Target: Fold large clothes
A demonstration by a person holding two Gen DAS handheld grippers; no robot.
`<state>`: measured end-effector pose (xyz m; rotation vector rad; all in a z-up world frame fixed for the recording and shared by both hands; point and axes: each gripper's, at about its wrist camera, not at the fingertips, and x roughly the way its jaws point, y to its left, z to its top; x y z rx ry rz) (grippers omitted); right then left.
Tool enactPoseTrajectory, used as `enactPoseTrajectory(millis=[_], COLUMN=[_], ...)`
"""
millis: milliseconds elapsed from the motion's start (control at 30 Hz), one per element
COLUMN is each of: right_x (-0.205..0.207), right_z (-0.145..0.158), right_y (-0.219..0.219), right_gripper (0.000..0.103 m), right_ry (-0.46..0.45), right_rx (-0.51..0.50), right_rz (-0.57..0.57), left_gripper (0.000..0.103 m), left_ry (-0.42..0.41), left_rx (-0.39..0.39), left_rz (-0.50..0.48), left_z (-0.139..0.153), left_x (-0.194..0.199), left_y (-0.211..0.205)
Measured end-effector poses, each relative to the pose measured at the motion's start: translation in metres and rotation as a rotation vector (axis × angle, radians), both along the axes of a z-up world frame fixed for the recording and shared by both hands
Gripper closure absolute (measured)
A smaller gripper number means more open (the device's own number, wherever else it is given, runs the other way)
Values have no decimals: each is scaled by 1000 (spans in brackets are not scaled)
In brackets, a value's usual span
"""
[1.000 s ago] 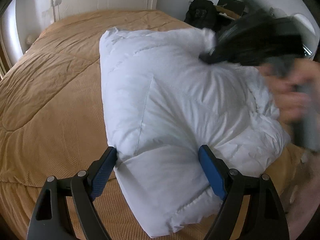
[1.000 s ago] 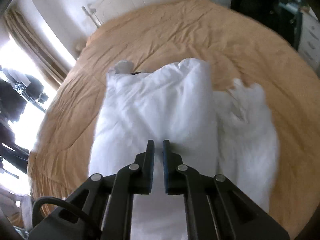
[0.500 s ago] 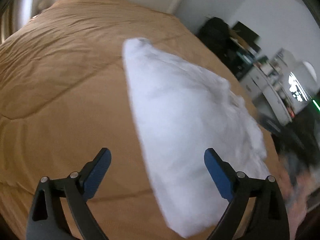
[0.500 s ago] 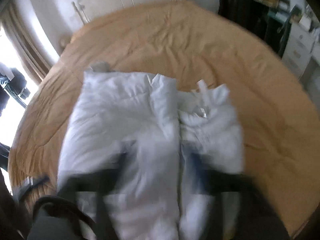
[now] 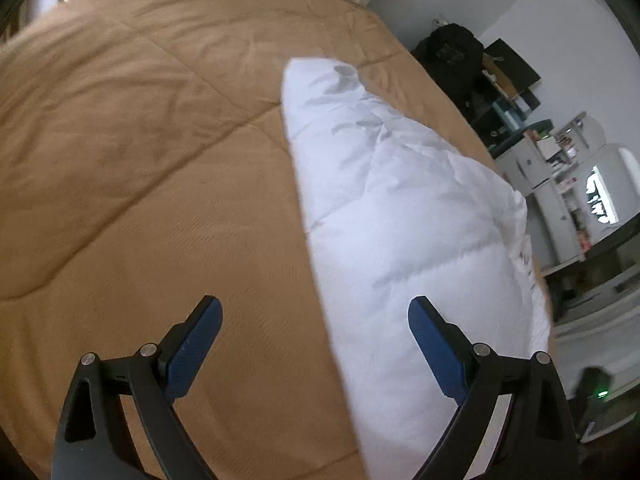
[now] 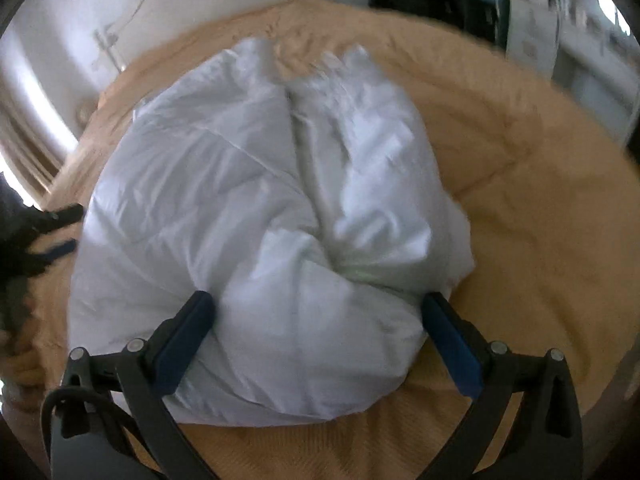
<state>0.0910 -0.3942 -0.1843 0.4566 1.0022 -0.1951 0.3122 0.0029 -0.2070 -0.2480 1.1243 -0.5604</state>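
A folded white puffy jacket (image 5: 404, 216) lies on the tan bedspread (image 5: 140, 160); it also shows in the right wrist view (image 6: 260, 200) as a bulky bundle. My left gripper (image 5: 314, 320) is open and empty, hovering over the jacket's left edge, apart from it. My right gripper (image 6: 318, 312) is open wide, its blue pads on either side of the jacket's near end; whether they touch the fabric is unclear. The left gripper appears blurred at the left edge of the right wrist view (image 6: 48, 236).
The tan bedspread (image 6: 540, 208) spreads around the jacket. A white headboard (image 6: 132, 8) stands at the far end. A black bag (image 5: 452, 56), shelves and white furniture (image 5: 560, 184) stand past the bed's right side.
The right gripper has opened from shut and now straddles the jacket's near end. The left gripper has drawn back off the jacket and swung left; it stays open.
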Motion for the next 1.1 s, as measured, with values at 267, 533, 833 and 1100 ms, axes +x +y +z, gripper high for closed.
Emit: enactPoseTrajectory(millis=[267, 533, 833, 1100], right_x=[-9, -30, -67, -33], right_z=[-12, -7, -27, -43], right_y=[-23, -40, -65, -64], right_gripper=[8, 26, 12, 43], right_ry=[-37, -129, -166, -184], right_rx=[213, 354, 466, 603], right_rz=[26, 95, 72, 127], left_gripper=[3, 0, 0, 18], left_ry=[81, 216, 227, 173], left_rx=[-169, -291, -332, -282], left_rz=[-15, -117, -142, -121], left_z=[-21, -62, -77, -68], left_x=[86, 136, 144, 135], left_y=[-27, -58, -63, -75])
